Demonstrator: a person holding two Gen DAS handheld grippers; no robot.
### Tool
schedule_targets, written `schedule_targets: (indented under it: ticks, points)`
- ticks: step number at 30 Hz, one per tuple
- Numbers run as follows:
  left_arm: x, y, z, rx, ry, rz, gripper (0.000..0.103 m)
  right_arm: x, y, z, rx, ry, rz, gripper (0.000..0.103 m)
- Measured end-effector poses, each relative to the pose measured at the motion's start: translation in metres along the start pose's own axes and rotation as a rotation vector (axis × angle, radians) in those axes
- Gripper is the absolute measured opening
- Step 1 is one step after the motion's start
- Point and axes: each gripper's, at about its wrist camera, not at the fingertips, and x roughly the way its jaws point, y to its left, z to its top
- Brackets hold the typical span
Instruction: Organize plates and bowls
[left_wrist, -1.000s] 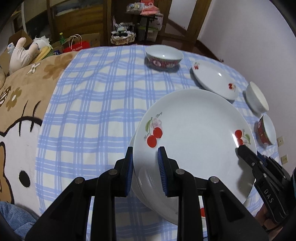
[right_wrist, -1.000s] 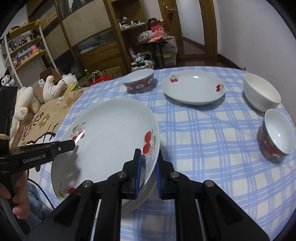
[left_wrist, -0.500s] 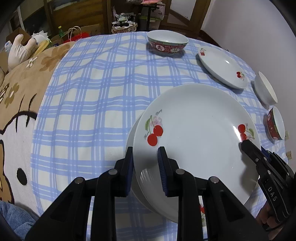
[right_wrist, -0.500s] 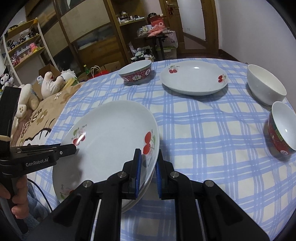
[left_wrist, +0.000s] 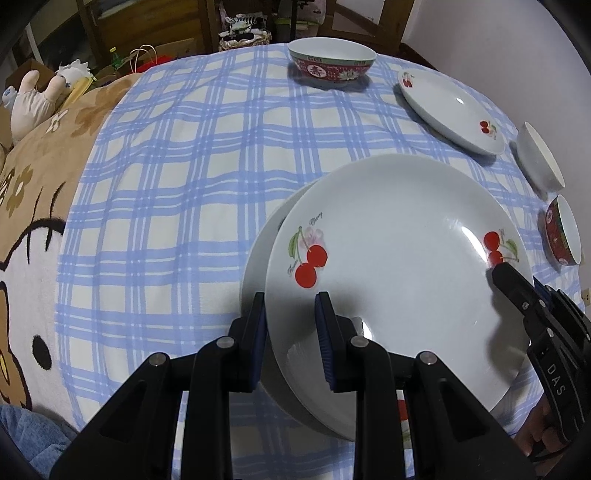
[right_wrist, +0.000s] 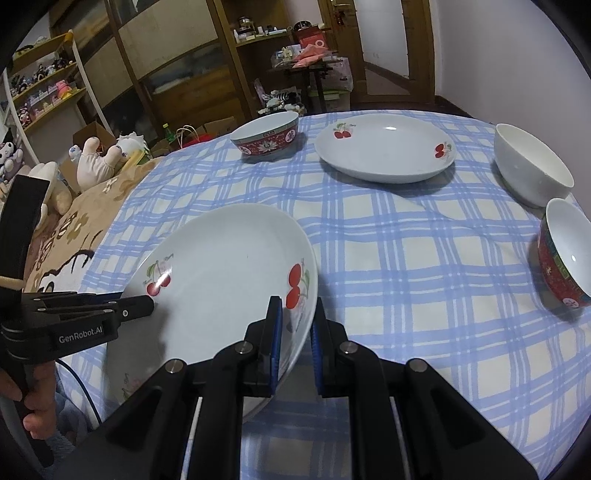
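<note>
Cherry plate gripped at opposite rims by left gripper and right gripper, jaws closed on it; held (slightly offset) over second plate on checked tabletop.

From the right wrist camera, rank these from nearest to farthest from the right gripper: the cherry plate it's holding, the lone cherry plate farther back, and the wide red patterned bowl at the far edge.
1. The held cherry plate, its rim between the right gripper's pads, low and left.
2. The lone cherry plate, beyond it, right of centre.
3. The wide red patterned bowl, at the far edge, left of that plate.
</note>
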Motion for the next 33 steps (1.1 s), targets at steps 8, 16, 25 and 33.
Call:
schedule_targets:
  ticks: [8, 16, 25, 33]
  points:
    - [0.0034, -0.0025, 0.0010, 0.007, 0.009, -0.004, 0.025, 0.0019, -0.0015, -0.0017, -0.011, -0.002, -0.023, 0.016]
    - [0.0085, -0.0049, 0.0037, 0.035, 0.025, -0.011, 0.025, 0.0029, -0.0055, -0.0025, -0.020, 0.000, -0.024, 0.016]
    - [0.0081, -0.0081, 0.0024, 0.054, 0.026, 0.004, 0.025, 0.0019, -0.0024, -0.0042, -0.031, 0.006, -0.037, 0.017]
    - [0.0022, -0.0040, 0.0009, 0.050, 0.027, 0.009, 0.025, 0.0016, 0.0000, -0.0067, -0.040, 0.007, -0.043, 0.017]
